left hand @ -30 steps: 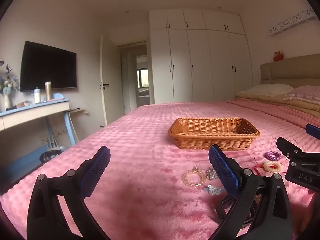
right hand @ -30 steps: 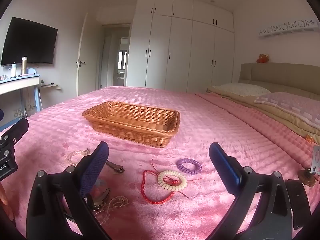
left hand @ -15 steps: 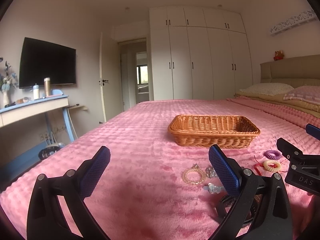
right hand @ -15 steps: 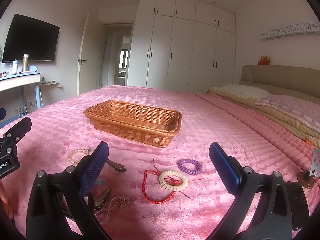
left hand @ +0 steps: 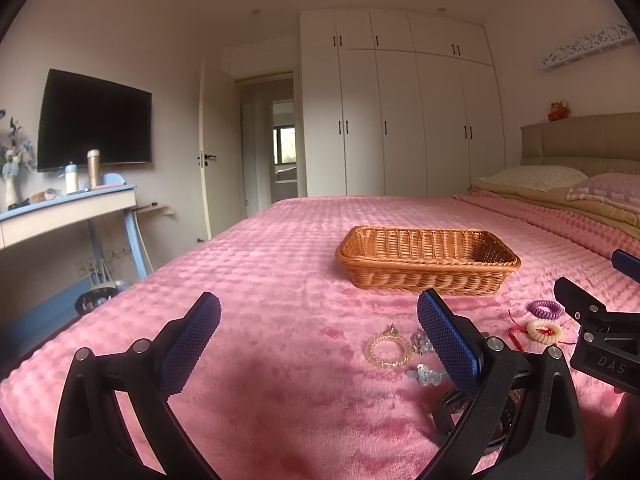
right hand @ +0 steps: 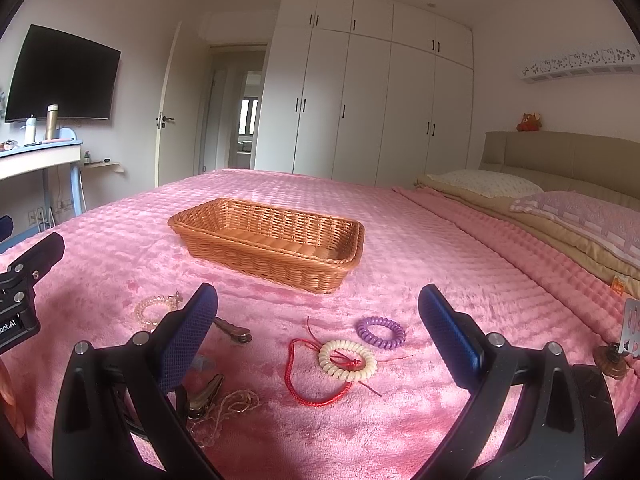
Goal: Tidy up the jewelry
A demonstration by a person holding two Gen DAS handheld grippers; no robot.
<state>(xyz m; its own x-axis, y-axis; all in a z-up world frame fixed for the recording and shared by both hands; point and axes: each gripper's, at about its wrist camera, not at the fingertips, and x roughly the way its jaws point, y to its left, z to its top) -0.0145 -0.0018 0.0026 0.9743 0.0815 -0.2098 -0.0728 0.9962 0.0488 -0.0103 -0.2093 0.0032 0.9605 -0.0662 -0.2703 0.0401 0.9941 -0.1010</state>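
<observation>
On the pink plush bedspread (right hand: 420, 240) stands a shallow rectangular wicker basket (right hand: 272, 258), honey-brown, with nothing visible inside it. The jewelry lies scattered on the bedspread in front of the basket, nearer the cameras.

In the right wrist view, a purple spiral hair tie (right hand: 381, 333) lies flat, just beside a cream spiral hair tie (right hand: 347, 360). A red braided cord (right hand: 310, 394) loops under and across the cream tie, its knot resting on the ring. Further left, a clear beaded bracelet (right hand: 152, 308) with a small charm lies apart from these. A dark metal hair clip (right hand: 236, 330) sits between the bracelet and the red cord. Close to the lower left, a pale fine chain (right hand: 234, 402) lies in a loose tangle beside another clip that is partly hidden by the claw's finger.

In the left wrist view the beaded bracelet (left hand: 387, 350) shows as a pale golden ring; just beside it are a cluster of clear crystals (left hand: 421, 340) and a small silvery-blue clip (left hand: 426, 375).

The left claw (left hand: 318, 344) is spread wide and holds nothing, hovering over bare bedspread left of the bracelet. The right claw (right hand: 318, 340) is likewise spread wide and empty, with the hair ties and red cord lying between its blue-padded fingers (right hand: 448, 336).
</observation>
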